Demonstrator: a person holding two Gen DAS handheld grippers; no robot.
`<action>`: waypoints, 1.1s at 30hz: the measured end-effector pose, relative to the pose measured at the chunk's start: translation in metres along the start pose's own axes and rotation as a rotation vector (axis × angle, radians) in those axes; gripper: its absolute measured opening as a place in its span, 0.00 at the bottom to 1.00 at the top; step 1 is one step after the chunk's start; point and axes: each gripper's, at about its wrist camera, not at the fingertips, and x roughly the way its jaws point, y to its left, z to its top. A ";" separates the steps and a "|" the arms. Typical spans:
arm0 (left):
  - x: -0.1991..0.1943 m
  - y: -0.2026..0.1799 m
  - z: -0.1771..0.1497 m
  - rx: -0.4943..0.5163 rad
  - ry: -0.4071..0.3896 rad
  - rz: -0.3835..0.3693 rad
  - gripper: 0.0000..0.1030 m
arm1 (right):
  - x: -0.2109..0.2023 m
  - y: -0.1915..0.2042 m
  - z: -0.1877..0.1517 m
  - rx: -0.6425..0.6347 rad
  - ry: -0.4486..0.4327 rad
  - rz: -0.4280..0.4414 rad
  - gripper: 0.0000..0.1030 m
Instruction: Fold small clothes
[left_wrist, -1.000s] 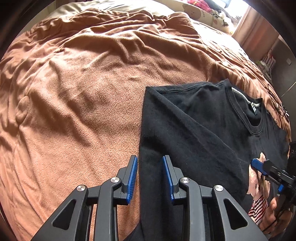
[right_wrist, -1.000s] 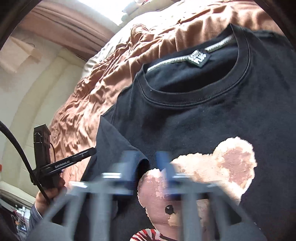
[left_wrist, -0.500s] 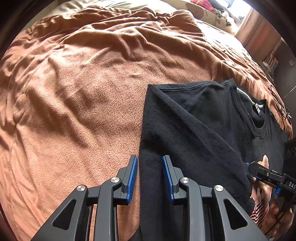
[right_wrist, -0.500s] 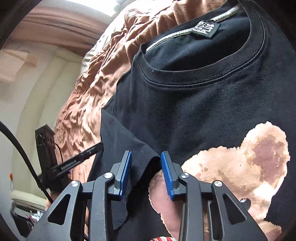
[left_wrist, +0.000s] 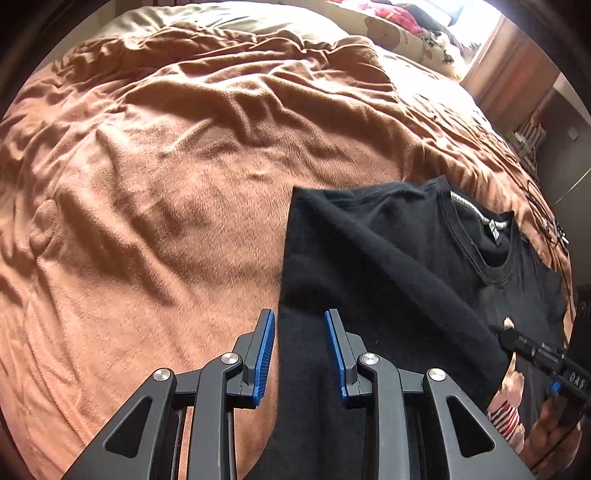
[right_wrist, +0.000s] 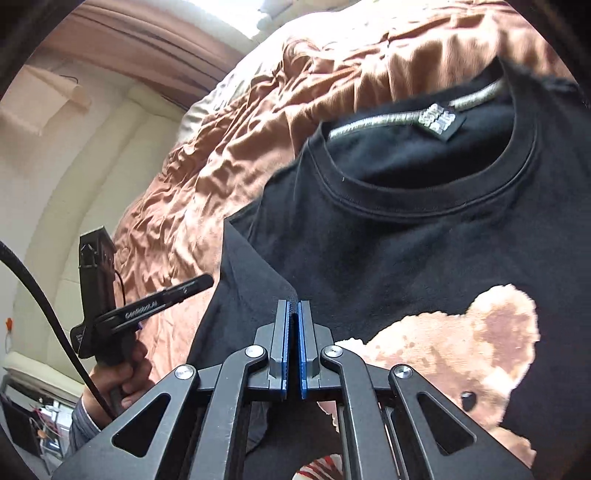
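Observation:
A black T-shirt (left_wrist: 388, 266) with a teddy bear print (right_wrist: 461, 347) lies on a brown blanket (left_wrist: 166, 184), its left side folded in over the front. In the left wrist view my left gripper (left_wrist: 300, 325) is open, its blue pads straddling the shirt's folded left edge. In the right wrist view my right gripper (right_wrist: 294, 314) is shut on the edge of the folded sleeve (right_wrist: 255, 280), beside the bear print. The collar (right_wrist: 424, 199) with its label lies beyond. The right gripper's tip also shows at the right of the left wrist view (left_wrist: 517, 341).
The brown blanket covers the bed, wrinkled, with wide bare cloth left of the shirt. Pillows (left_wrist: 406, 33) lie at the far head end. A wooden cabinet (left_wrist: 517, 74) stands by the bed. The left gripper's handle and the hand holding it (right_wrist: 110, 332) show left of the shirt.
My right gripper has closed on the folded sleeve edge; half a second ago its jaws stood open around it. The left gripper stays open at the shirt's left edge.

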 end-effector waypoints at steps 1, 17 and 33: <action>-0.001 0.000 -0.004 0.006 0.011 0.002 0.29 | 0.000 0.000 -0.001 -0.004 -0.003 -0.013 0.01; -0.025 0.026 -0.071 -0.005 0.108 -0.053 0.29 | 0.005 0.009 -0.005 0.007 0.025 -0.162 0.02; -0.037 0.043 -0.086 -0.068 0.098 0.025 0.12 | -0.076 0.018 -0.023 -0.022 -0.027 -0.219 0.55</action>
